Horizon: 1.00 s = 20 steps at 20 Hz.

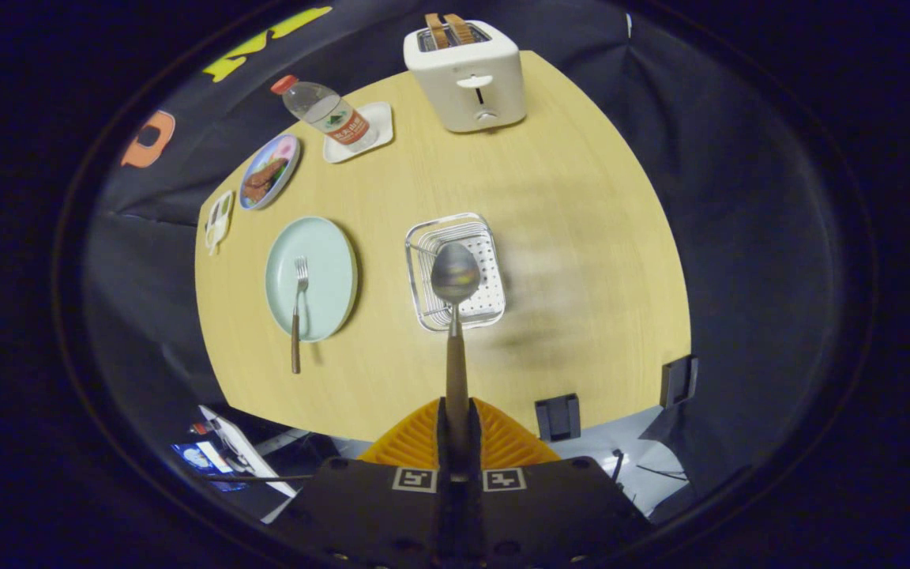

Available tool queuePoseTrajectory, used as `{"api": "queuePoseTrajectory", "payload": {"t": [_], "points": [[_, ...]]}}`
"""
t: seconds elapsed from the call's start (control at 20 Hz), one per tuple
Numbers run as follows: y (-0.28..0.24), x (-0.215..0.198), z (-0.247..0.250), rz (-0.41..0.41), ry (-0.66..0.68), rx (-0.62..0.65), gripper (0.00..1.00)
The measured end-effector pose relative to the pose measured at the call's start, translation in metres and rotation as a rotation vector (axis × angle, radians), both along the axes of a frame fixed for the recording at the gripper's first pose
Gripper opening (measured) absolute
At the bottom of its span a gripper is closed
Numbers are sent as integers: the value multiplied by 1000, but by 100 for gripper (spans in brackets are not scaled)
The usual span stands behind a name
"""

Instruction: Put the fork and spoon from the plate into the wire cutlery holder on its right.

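Observation:
My gripper (456, 431) is shut on the brown handle of the spoon (455, 276), held high above the wooden table. The spoon's metal bowl points forward and hangs over the wire cutlery holder (421, 245), which stands on the table below. To the holder's left lies the pale green plate (329, 253) with the fork (298, 312) on it, tines away from me and its brown handle sticking out over the plate's near rim.
At the table's far end stands a white toaster (471, 75) with two slices in it. Far left are a water bottle (325, 114) on a small white tray, a patterned plate (268, 171) and a small white object (218, 221). Two dark clamps (558, 416) grip the near edge.

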<state>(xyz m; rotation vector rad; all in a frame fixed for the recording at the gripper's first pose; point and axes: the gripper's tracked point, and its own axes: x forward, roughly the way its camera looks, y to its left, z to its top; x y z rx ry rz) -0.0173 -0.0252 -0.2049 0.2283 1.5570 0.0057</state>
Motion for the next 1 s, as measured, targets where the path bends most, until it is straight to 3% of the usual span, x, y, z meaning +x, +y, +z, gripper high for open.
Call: {"api": "queuePoseTrajectory", "payload": {"t": [0.3,0.4,0.55,0.65,0.8,1.0], "points": [[14,15,-3,-48,-38,74,18],[19,18,-3,-40,-65,90,40],[23,31,4,-2,-157,71,82],[25,42,13,26,-241,31,93],[37,56,29,74,-359,-28,97],[90,53,40,141,-437,-29,97]]}}
